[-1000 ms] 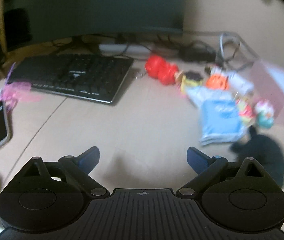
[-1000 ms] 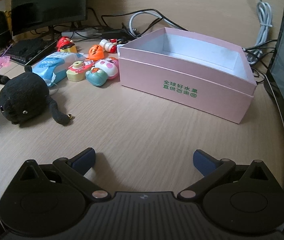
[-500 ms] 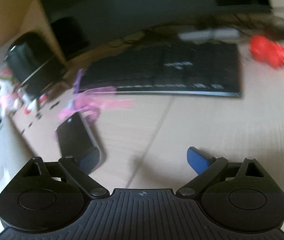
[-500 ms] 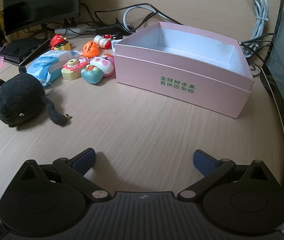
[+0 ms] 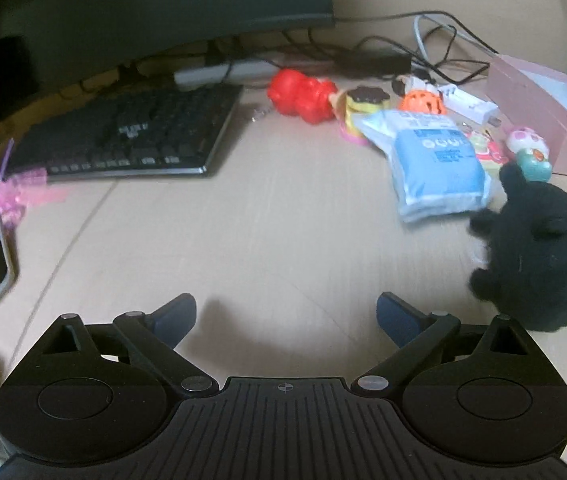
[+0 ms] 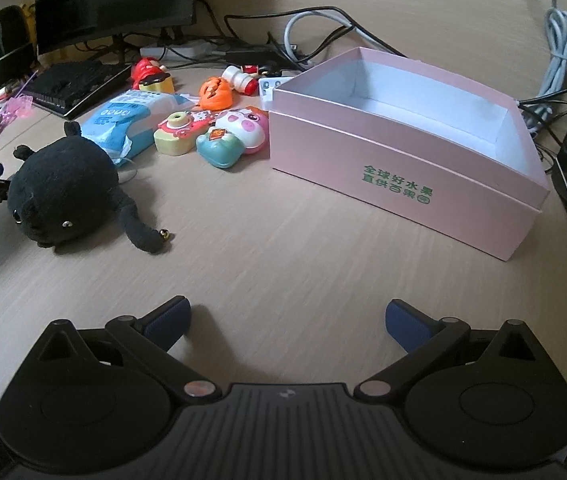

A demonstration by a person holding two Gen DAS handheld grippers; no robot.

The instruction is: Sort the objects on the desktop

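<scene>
- Left gripper (image 5: 286, 312) jaws spread wide, just been opening, nothing between; right gripper (image 6: 287, 318) released too.
- Black plush (image 6: 61, 190) sits beside left gripper, apart from the empty pink box (image 6: 403, 160).
- Risk: a shallow pinch on soft fur may slip.

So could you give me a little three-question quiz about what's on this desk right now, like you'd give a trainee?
1. True or false: the pink box already has toys inside.
2. Which thing lies closest to the left tool? A) red toy B) black plush toy C) keyboard
3. Fill in: the blue wipes pack lies between the black plush toy and the ____ toy.

Key
1. False: only its bare white interior shows.
2. B: the plush sits just beside the tool's right finger, untouched; both the left tool and the right tool are open and hold nothing.
3. Red.
</scene>
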